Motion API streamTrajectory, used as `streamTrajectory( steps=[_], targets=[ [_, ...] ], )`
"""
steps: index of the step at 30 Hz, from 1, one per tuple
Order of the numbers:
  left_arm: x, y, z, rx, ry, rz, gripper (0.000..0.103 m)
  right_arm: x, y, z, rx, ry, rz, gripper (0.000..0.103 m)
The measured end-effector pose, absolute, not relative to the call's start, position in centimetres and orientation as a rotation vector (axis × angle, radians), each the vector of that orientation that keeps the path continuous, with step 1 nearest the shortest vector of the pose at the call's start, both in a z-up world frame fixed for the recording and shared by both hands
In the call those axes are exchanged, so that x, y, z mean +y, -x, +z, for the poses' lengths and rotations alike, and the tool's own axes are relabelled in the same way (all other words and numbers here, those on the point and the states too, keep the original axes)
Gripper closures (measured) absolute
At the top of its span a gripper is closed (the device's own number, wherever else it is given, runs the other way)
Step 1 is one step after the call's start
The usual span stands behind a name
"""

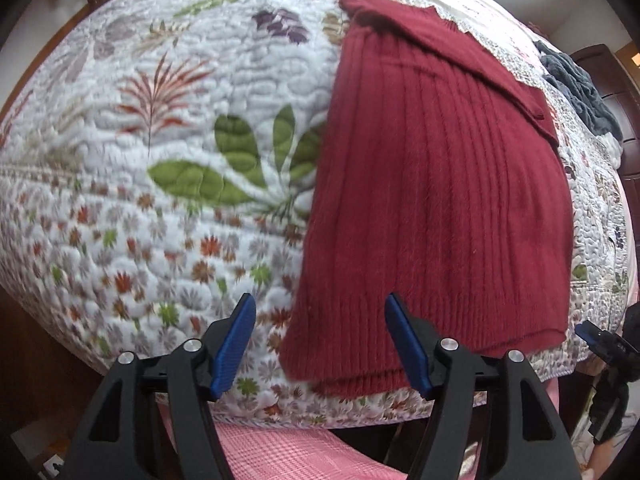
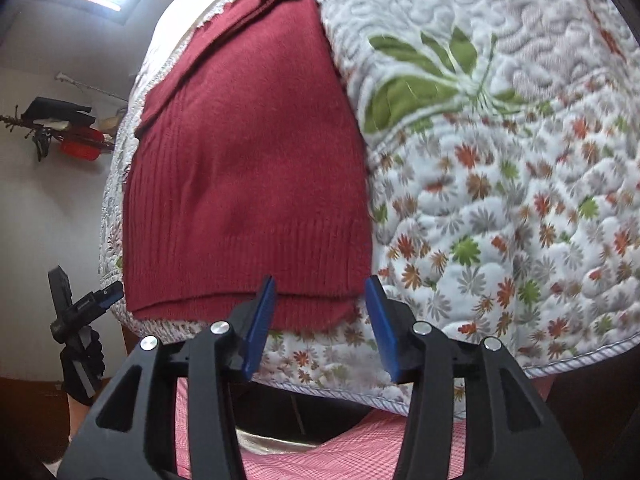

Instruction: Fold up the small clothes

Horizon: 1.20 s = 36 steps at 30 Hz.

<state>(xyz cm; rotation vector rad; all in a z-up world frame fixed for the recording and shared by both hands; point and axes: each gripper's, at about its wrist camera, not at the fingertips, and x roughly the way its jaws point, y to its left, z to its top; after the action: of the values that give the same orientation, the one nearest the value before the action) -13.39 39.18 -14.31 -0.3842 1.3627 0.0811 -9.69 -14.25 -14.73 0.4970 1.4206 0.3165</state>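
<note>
Both hand-held grippers are open and hold nothing.

The left hand-held gripper (image 1: 320,340) has its two blue pads (image 1: 234,350) wide apart, pointing forward. The right hand-held gripper (image 2: 320,324) also shows its blue pads (image 2: 260,324) apart. Each one appears small at the edge of the other's view, in a dark-gloved hand (image 2: 82,364).

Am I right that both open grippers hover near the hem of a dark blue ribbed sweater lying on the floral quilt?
Only the colour is wrong: the ribbed sweater is dark red, as both wrist views show. It lies on the floral quilt, with the left gripper and right gripper open near its hem.
</note>
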Motion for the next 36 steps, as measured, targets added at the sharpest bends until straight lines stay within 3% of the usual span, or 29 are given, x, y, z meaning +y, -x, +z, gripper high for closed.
streamTrajectory(
  steps=[22, 25, 31, 34, 36],
  targets=[
    [38.3, 12.0, -16.7, 1.380, 0.542, -0.005, 0.037, -11.8, 7.4, -17.4, 1.450, -0.640, 0.396, 0.058],
    [38.2, 12.2, -16.7, 1.379, 0.564, -0.028, 0.038, -11.4, 7.4, -17.2, 1.448, -0.632, 0.410, 0.061],
    [37.4, 12.7, -17.2, 1.388, 0.550, -0.032, 0.052, -11.5, 7.4, -17.8, 1.459, -0.654, 0.400, 0.069],
    [37.7, 12.9, -17.2, 1.384, 0.556, -0.001, 0.065, -11.8, 7.4, -17.9, 1.459, -0.649, 0.393, 0.078],
    [38.5, 13.1, -17.2, 1.378, 0.575, 0.012, 0.075, -12.2, 7.5, -17.9, 1.456, -0.657, 0.390, 0.092]
  ],
)
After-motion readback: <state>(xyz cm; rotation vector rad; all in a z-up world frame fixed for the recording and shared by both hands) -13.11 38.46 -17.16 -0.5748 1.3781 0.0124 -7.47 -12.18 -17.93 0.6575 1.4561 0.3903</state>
